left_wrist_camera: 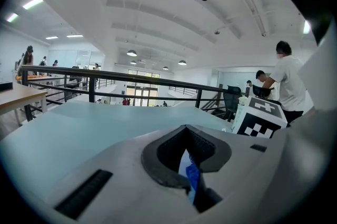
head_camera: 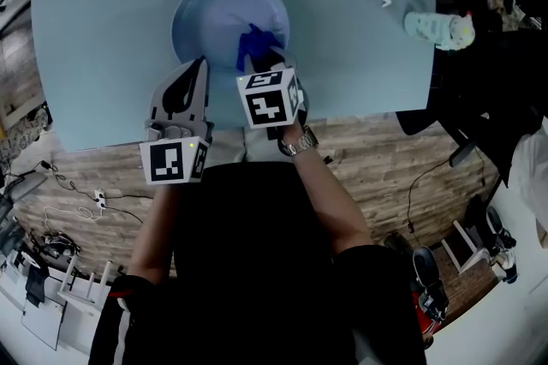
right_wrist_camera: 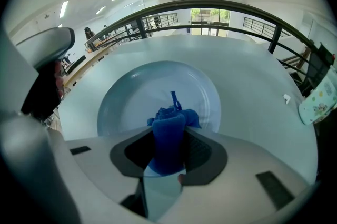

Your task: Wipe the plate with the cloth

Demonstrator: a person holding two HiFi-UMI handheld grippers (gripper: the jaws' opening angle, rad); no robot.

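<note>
A pale blue plate [head_camera: 214, 16] sits on the table in front of me. My right gripper [head_camera: 267, 63] is over the plate's near side, shut on a bunched dark blue cloth [head_camera: 253, 44]. In the right gripper view the cloth [right_wrist_camera: 168, 136] stands between the jaws of the right gripper [right_wrist_camera: 168, 131], above the plate [right_wrist_camera: 131, 102]. My left gripper [head_camera: 199, 65] has its tips at the plate's near-left rim, jaws shut. In the left gripper view, the small gap behind the tips of the left gripper [left_wrist_camera: 185, 131] shows a sliver of plate [left_wrist_camera: 185, 165] and cloth [left_wrist_camera: 194, 178]. Whether it pinches the rim is hidden.
The light blue table [head_camera: 360, 55] spreads wide around the plate. A patterned rolled item [head_camera: 438, 29] lies at its right edge, with a small white scrap [head_camera: 386, 2] close by. Wooden floor with cables [head_camera: 94, 200] lies below the near edge. A dark railing [right_wrist_camera: 210, 4] runs behind the table.
</note>
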